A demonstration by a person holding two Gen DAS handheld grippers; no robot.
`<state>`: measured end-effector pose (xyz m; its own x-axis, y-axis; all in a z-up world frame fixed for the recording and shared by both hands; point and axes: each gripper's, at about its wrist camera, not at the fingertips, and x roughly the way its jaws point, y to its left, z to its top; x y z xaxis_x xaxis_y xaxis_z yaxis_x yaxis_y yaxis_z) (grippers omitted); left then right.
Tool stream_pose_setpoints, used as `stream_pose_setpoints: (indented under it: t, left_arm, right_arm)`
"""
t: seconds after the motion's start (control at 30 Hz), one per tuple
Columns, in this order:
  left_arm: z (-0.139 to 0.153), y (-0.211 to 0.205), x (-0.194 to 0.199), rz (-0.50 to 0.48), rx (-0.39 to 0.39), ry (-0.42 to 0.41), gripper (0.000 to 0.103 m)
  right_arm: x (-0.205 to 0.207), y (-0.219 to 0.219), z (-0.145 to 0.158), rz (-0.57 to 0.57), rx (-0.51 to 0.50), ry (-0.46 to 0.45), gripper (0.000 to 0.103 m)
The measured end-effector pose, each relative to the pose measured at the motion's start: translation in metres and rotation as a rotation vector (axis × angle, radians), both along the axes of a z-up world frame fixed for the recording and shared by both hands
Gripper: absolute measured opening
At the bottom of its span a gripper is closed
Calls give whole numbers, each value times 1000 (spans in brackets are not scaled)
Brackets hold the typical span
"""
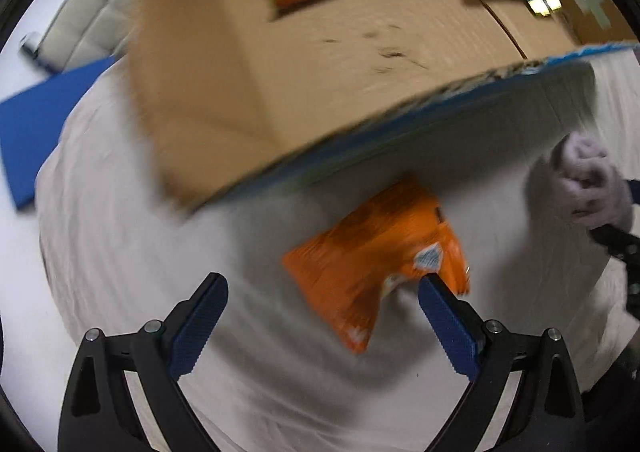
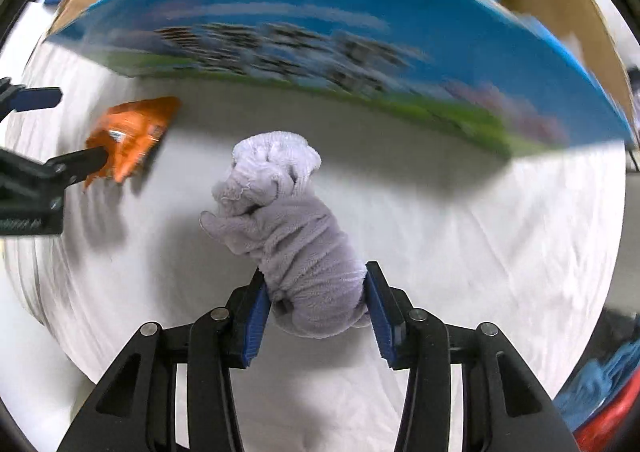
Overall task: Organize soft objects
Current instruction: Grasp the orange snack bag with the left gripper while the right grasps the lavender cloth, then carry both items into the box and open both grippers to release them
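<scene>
Both wrist views at 1 moment. Our right gripper (image 2: pixel 316 298) is closed on a lavender plush toy (image 2: pixel 286 228), its 2 blue pads pressing the toy's rear end while the head points toward the far cardboard box (image 1: pixel 280 64). Our left gripper (image 1: pixel 322 326) is spread wide and holds nothing; an orange snack bag (image 1: pixel 380 256) lies on the white sheet (image 1: pixel 120 252), its near right corner beside the right pad. Risks, as we judge them: the toy is pinched only at 1 end, so it could sag or slip during the lift over the box's blue wall (image 2: pixel 320 32). A closing left gripper might catch only the bag's corner, or bunch the sheet.
</scene>
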<state>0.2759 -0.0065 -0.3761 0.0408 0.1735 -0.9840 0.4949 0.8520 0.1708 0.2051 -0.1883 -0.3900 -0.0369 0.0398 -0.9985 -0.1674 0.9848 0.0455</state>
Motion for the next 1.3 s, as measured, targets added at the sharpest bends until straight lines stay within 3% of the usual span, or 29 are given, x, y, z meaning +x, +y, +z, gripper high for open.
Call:
stream_pose_setpoints:
  t: [0.07,0.1,0.17,0.23,0.27,0.3,0.37,0.47,0.57,0.67,0.83,0.93,0.97,1.0,1.13,1.3]
  left_arm:
    - [-7,-13,2,-53,-8,27,96]
    - [-9,-17,2,-64,-16,42,90]
    - [-14,-23,2,-59,-47,90,82]
    - [-15,-26,2,-32,-54,96,80]
    - [-14,-26,2,-2,-71,103,72]
    - [-14,-24,1,44,-109,130,58]
    - [-16,-19,-2,127,-150,171,47]
    - [-28,-12,-20,284,-192,245,45]
    - [-32,-14,-36,324,-186,235,45]
    - [-30,-18,-42,364,-202,226,45]
    - [-27,-21,-50,427,-206,195,45]
    - [-23,-19,-60,452,-205,182,45]
    - [-23,-18,-63,464,-200,174,42]
    - [-23,-17,-68,473,-199,169,42]
    - [-17,-7,-84,506,-203,143,42]
    - [5,-26,-103,527,-231,103,42]
  right_arm:
    - [-7,-15,-3,-30,-5,11,48]
    - [-9,-21,-5,-43,-4,17,48]
    - [-13,-32,-8,-63,-3,28,48]
    - [-17,-38,-7,-72,8,31,48]
    - [-22,-43,-8,-74,14,33,48]
    - [-24,-45,-7,-77,20,37,48]
    - [-24,-53,-2,-94,53,54,48]
    - [-26,-49,6,-130,120,108,49]
    - [-23,-61,1,-166,192,155,53]
    - [-19,-70,-1,-161,180,177,55]
    - [-7,-64,13,-85,126,120,58]
    - [-2,-56,10,-44,120,137,59]
    - [-3,-55,7,-45,127,147,58]
    - [-5,-54,5,-48,128,155,48]
    - [-9,-53,5,-46,93,134,45]
    - [-21,-42,17,-92,101,130,44]
